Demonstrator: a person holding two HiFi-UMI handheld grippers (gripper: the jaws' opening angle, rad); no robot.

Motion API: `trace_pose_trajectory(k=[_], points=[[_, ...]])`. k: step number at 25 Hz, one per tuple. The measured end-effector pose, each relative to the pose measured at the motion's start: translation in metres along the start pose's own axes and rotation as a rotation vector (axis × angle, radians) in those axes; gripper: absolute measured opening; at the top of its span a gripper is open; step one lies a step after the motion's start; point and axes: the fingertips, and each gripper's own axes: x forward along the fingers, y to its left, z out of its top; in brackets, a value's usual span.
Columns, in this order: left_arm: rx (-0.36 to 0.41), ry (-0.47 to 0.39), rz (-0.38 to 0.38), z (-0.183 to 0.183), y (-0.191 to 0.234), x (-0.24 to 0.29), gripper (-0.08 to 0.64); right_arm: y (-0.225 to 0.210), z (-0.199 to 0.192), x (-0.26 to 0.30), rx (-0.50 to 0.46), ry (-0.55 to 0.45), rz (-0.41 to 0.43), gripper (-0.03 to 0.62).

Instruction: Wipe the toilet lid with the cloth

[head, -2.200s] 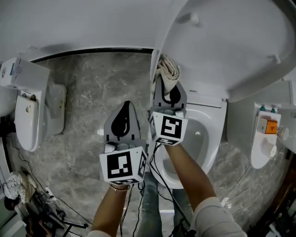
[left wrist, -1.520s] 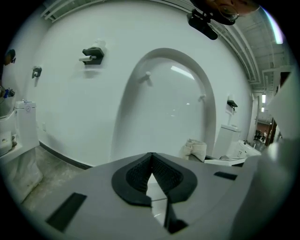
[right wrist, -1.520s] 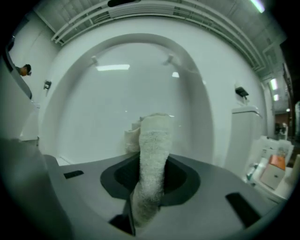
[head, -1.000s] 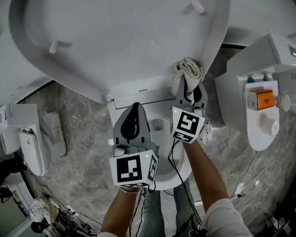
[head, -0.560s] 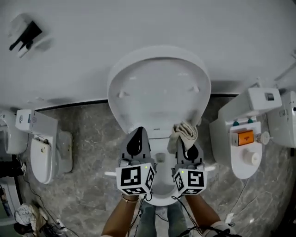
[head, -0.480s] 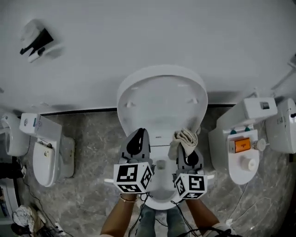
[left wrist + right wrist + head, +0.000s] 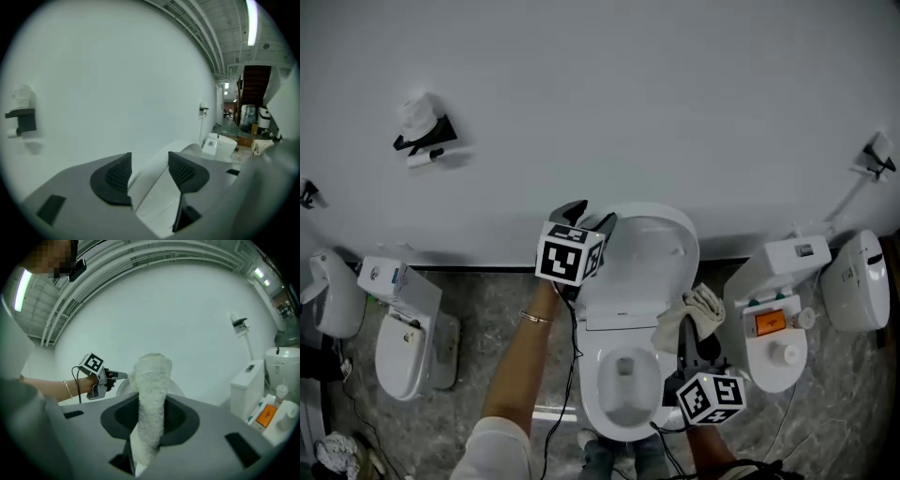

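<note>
The white toilet lid [image 7: 647, 251] stands raised against the wall above the open bowl [image 7: 623, 380]. My left gripper [image 7: 591, 217] reaches the lid's upper left edge. In the left gripper view the lid's rim [image 7: 161, 197] fills the gap between the left gripper's [image 7: 150, 164] two pads, which grip it. My right gripper [image 7: 692, 339] hovers right of the bowl, shut on a rolled beige cloth [image 7: 701, 307] that sticks up past its fingertips. In the right gripper view the cloth [image 7: 152, 380] stands between the right gripper's [image 7: 150, 413] pads, with the left gripper [image 7: 112, 376] and the lid behind it.
Another toilet [image 7: 403, 342] stands at the left. To the right are a cistern with an orange box [image 7: 769, 323] and one more toilet [image 7: 858, 281]. A black bracket [image 7: 422, 141] hangs on the white wall. The floor is grey marble [image 7: 502, 309], with cables at the bottom left.
My left gripper rose from in front of the bowl to the lid's upper left edge and took hold of it. The right gripper, still holding the cloth, dropped lower right. The head view pulled back.
</note>
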Motion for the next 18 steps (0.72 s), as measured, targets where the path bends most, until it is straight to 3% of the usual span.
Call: trace_pose_trajectory(k=[2,6,8,10,14,18], points=[[-0.021,0.04,-0.061,-0.003,0.002,0.009,0.244,-0.009,0.004,-0.013,0.016,-0.001,-0.026,0.098],[-0.183,0.08,-0.226,-0.007,-0.006,0.005,0.233,-0.036,0.009,-0.032,0.068,-0.008,-0.086,0.098],[-0.225,0.104,-0.3,-0.011,-0.017,0.001,0.201,-0.046,0.012,-0.042,0.095,-0.02,-0.113,0.098],[-0.194,0.125,-0.329,-0.013,-0.027,-0.004,0.179,-0.048,0.019,-0.049,0.116,-0.039,-0.121,0.098],[-0.046,0.156,-0.305,-0.019,-0.048,-0.021,0.181,-0.04,0.034,-0.067,0.134,-0.075,-0.098,0.098],[-0.027,0.155,-0.308,-0.033,-0.072,-0.058,0.181,-0.025,0.044,-0.089,0.164,-0.112,-0.055,0.098]])
